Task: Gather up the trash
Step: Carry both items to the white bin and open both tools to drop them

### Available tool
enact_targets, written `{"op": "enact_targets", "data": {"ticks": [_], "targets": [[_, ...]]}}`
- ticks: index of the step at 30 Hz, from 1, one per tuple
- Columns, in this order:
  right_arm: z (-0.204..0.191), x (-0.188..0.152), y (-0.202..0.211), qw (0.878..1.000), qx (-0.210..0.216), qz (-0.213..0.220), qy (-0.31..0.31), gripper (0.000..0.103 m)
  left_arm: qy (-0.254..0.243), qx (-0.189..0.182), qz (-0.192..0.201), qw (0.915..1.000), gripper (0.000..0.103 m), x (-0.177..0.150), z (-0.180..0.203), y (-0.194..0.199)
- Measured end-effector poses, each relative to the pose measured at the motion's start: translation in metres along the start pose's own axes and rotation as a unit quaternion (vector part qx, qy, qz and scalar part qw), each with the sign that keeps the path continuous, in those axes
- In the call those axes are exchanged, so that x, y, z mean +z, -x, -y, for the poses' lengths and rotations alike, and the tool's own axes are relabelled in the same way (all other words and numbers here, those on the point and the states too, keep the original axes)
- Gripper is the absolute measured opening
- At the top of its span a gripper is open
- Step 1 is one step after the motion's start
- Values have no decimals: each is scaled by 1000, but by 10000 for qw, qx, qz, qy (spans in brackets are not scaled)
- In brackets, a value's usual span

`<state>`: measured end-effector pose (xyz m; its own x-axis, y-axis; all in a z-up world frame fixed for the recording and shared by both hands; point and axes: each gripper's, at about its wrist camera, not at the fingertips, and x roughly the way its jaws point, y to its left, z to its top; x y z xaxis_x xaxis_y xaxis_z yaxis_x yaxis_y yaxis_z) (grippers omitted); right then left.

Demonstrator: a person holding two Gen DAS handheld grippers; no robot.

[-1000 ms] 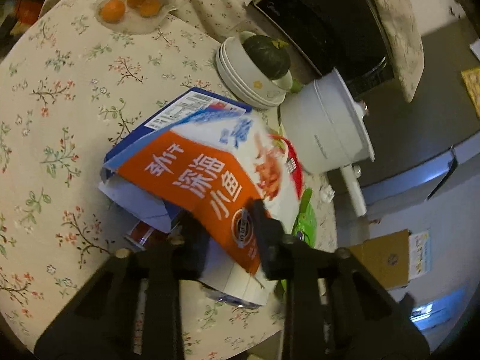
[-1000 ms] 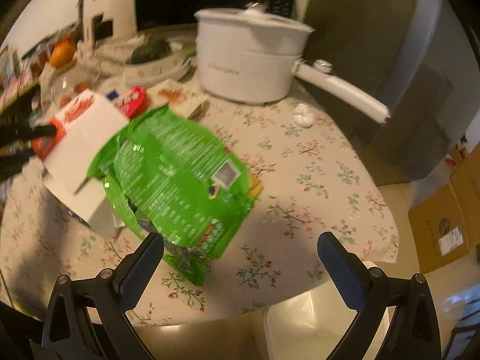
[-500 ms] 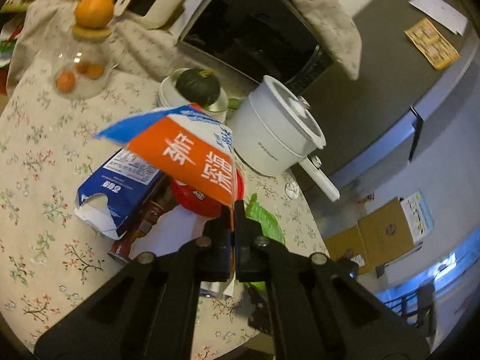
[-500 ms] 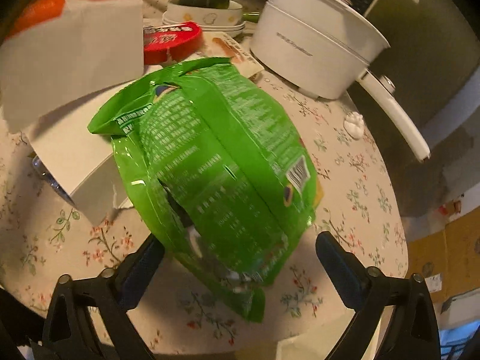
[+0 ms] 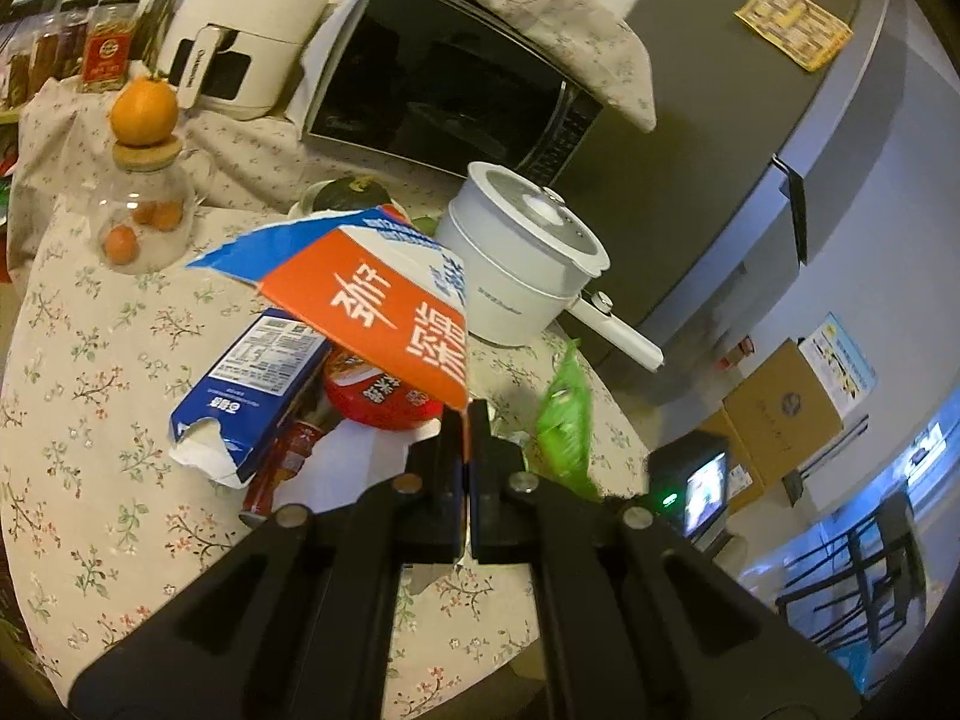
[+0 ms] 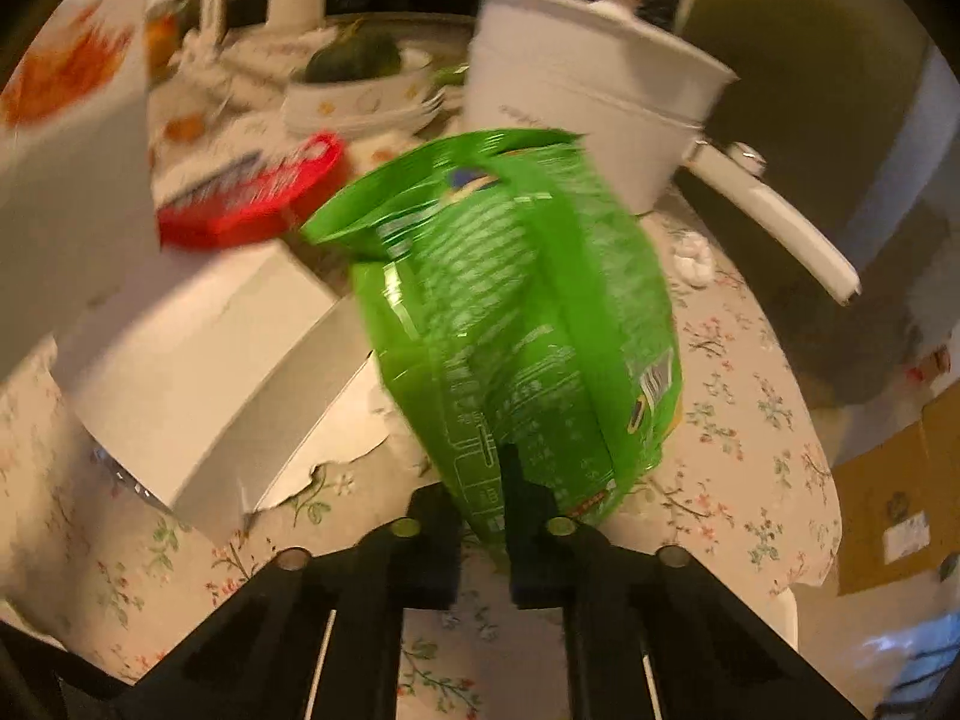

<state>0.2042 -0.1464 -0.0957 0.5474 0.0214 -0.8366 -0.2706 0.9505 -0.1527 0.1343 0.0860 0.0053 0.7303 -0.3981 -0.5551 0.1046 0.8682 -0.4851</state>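
Observation:
My left gripper (image 5: 467, 420) is shut on the corner of a flattened orange and blue carton (image 5: 384, 312) and holds it above the round floral table (image 5: 90, 420). My right gripper (image 6: 485, 498) is shut on the lower end of a green snack bag (image 6: 516, 324), which stands lifted off the table; the bag also shows in the left wrist view (image 5: 564, 420). On the table lie a torn blue box (image 5: 252, 396), a red bowl lid (image 5: 378, 396) and a white opened box (image 6: 198, 360).
A white pot (image 5: 522, 264) with a long handle stands at the table's far side, by stacked bowls holding a green squash (image 6: 354, 60). A glass jar (image 5: 141, 210) with an orange on top stands far left. A microwave (image 5: 444, 84) is behind. A crumpled tissue (image 6: 693, 255) lies near the pot handle.
My right gripper closed on the green bag and raised it. My left gripper shut on the orange carton and lifted it higher off the pile.

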Motion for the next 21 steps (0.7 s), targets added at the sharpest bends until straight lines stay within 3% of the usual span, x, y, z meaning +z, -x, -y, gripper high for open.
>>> {"op": "enact_targets", "data": {"ticks": [8, 21], "targets": [[58, -8, 53, 9943, 391, 449, -889, 4, -165, -195, -76, 9996, 2, -6, 16, -1], [139, -61, 110, 9801, 561, 694, -1773, 3, -581, -635, -368, 9956, 2, -27, 72, -16]]}}
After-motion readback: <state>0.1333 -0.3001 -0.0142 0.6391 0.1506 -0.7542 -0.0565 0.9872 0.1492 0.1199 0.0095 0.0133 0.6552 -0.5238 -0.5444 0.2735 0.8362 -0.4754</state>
